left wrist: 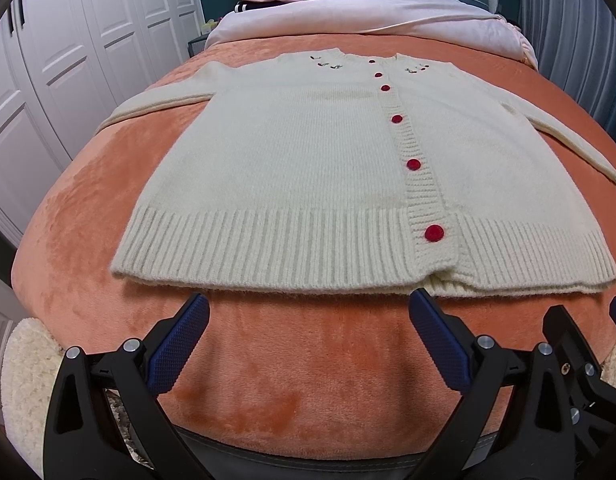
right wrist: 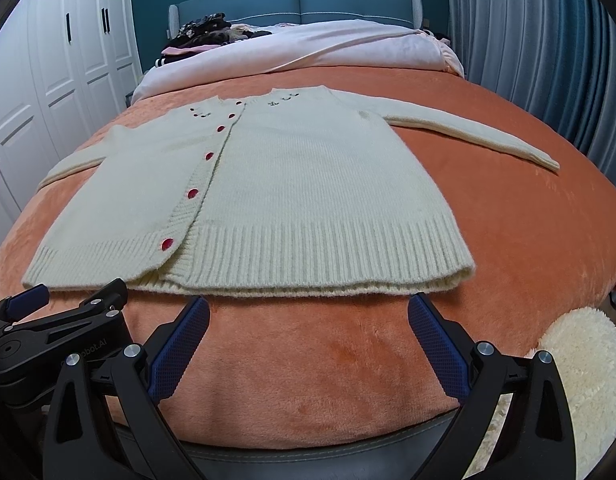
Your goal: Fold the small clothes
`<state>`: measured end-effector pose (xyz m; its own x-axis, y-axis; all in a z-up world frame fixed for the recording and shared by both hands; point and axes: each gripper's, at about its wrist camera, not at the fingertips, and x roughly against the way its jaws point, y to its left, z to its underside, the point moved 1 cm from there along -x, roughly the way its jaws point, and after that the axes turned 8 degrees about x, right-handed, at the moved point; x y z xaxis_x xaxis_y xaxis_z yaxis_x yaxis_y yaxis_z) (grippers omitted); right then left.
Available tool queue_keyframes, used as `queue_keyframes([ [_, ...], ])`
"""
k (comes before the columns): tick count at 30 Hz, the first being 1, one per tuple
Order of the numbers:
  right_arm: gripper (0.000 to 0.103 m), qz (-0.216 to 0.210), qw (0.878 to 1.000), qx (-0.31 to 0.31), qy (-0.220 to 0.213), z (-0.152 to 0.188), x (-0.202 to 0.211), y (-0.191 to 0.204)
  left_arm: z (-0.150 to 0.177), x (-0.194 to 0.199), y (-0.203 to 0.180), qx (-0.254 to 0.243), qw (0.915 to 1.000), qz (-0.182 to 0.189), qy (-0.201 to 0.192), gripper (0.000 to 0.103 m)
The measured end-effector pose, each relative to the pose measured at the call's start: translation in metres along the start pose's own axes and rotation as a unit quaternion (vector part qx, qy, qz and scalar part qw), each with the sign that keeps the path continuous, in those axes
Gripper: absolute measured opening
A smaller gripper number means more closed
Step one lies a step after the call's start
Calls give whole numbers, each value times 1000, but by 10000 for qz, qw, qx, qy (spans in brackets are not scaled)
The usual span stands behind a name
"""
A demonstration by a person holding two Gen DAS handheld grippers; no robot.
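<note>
A cream knitted cardigan with red buttons lies flat and face up on the orange blanket, both sleeves spread out to the sides. It also shows in the right wrist view. My left gripper is open and empty, just short of the ribbed hem, left of the button band. My right gripper is open and empty, just short of the hem's right half. The right gripper's body shows at the lower right of the left wrist view; the left gripper's body shows at the lower left of the right wrist view.
A white duvet and a pile of dark clothes lie at the head of the bed. White wardrobe doors stand on the left, blue curtains on the right. A cream fluffy cushion sits at the bed's near corner.
</note>
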<state>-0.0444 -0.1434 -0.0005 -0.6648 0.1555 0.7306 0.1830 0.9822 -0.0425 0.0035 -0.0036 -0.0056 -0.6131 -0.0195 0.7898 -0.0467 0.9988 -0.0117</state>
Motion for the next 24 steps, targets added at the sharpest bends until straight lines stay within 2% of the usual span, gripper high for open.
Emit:
queue_keyframes([
  [17,98,-12,10000,-23,52,2,0,0,2,-3,0,-1,10000,-4,11,97],
  [21,98,-249,9997,-65,46,-1,0,-4,0,-3,3,78,9998,131,86,98],
  [24,98,-555,9978,-367,-73,-15,2,-28,-11,-1,12,259,9995,191,48,98],
])
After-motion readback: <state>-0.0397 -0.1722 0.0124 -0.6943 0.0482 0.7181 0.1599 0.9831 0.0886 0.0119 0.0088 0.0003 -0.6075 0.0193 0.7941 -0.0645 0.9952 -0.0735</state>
